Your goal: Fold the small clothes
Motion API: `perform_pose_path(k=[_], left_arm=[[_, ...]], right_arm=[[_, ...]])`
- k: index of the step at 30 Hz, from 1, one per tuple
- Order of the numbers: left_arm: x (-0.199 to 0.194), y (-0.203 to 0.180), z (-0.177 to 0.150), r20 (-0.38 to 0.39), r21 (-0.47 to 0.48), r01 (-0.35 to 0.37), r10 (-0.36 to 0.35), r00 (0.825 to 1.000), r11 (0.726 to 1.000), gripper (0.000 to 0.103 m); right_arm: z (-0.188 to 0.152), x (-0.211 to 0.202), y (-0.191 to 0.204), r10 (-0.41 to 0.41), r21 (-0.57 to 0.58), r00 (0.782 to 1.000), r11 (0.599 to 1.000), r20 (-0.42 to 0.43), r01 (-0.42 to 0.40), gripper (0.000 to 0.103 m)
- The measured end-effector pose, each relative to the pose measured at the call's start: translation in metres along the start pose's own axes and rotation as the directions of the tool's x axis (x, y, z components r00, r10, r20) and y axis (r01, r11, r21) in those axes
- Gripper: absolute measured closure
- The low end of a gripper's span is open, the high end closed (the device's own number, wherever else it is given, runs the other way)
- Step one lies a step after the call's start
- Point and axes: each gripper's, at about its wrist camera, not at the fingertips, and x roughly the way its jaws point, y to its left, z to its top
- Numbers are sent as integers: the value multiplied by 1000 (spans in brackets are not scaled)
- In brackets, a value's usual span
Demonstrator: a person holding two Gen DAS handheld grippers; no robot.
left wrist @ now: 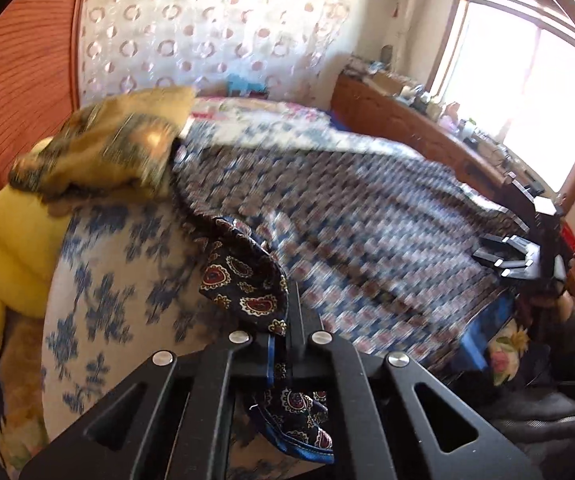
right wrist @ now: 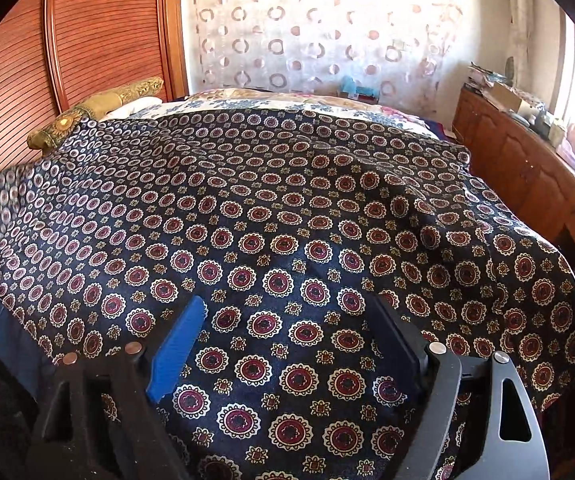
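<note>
Left wrist view is pretty blurry, but the left gripper [left wrist: 293, 344] is clamped tight on a corner of the scarf [left wrist: 247, 280], a dark navy cloth with red paisley and a blue hem. The pinched bit bunches up above the jaws and more of it hangs below them. Rest of the scarf runs off to the right across the bed [left wrist: 107, 280], which has a white cover with blue flowers. A gold pillow [left wrist: 99, 156] sits at the far left with something yellow [left wrist: 19, 256] under it. The right gripper [left wrist: 507, 256] shows at the right edge of this view, near the scarf's far side. Right wrist view is much sharper: the scarf [right wrist: 287, 208] lies spread over most of the bed, red medallions all over it. The right gripper [right wrist: 295, 344] has its jaws wide apart, blue pad [right wrist: 177, 352] on the left, just above the cloth with nothing pinched. Can't tell if the tips touch the fabric. A wooden cabinet [right wrist: 527, 172] runs along the right wall, and a curtain [right wrist: 327, 28] hangs behind the bed.
</note>
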Motion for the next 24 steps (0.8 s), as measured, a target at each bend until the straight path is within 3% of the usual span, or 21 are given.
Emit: perform_pose_path(k=[6,12,16,24], left_arm=[[4,-37,44,44,72,77,-80,996,994,100],[18,-97,92,63,201,152,-168,984,968,100],[32,-154,129,63,303,213,-243,968,929,100],[52,-251,166,19,431,325,-369,929,842,100]], right_arm=[[3,1,5,20,19,1000,1000,-3,-20,19],[-2,-24,-18,7,53,999,999,34,-9,22],[-6,-48,-39,-19,97,997,995,78,12,22],[-14,-92,-67,-81,137,985,989,153,60,25]])
